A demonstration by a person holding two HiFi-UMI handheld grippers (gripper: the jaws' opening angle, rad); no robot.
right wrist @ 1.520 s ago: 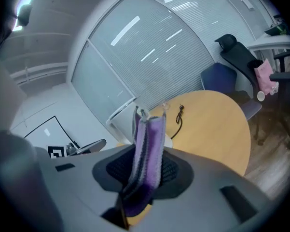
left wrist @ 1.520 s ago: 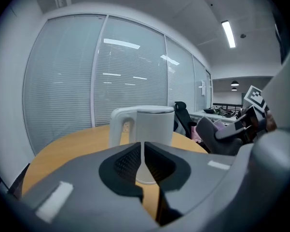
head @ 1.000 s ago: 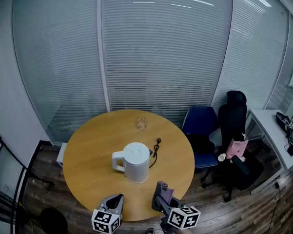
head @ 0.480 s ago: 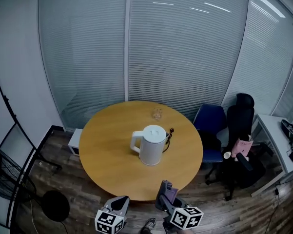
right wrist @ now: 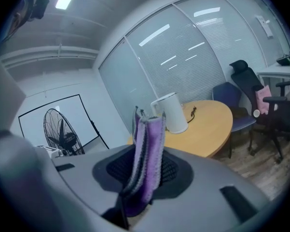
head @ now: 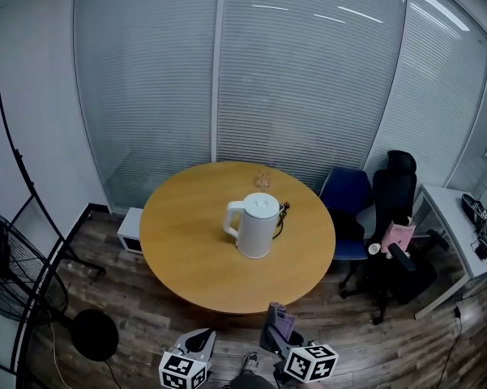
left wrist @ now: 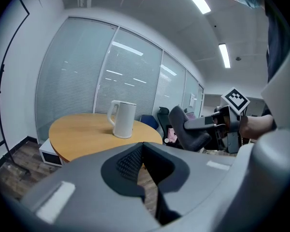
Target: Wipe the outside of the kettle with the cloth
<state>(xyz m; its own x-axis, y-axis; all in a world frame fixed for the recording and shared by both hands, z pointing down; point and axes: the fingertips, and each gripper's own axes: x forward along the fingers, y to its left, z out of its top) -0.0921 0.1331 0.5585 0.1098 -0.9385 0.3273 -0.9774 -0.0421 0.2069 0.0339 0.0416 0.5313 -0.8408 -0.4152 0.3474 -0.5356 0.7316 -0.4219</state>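
Note:
A white kettle (head: 257, 225) stands upright in the middle of a round wooden table (head: 186, 258), its handle to the left. Its black cord (head: 285, 209) lies beside it on the right. Both grippers hang over the wooden floor, well short of the table's near edge. My left gripper (head: 201, 340) is shut with nothing between its jaws; from the left gripper view (left wrist: 144, 146) the kettle (left wrist: 123, 119) is far off. My right gripper (head: 277, 331) is shut on a folded purple cloth (right wrist: 145, 163), which sticks up past the jaws towards the distant kettle (right wrist: 171, 112).
A blue chair (head: 348, 197) and a black office chair (head: 397, 209) stand right of the table, with a white desk (head: 462, 217) beyond. A floor fan (head: 16, 274) is at the left. A white box (head: 130, 229) sits under the table's left edge. Glass walls with blinds close the back.
Both grippers and the head camera have drawn back from the table. The grippers were over its near edge and now hang over the floor. The kettle has not moved.

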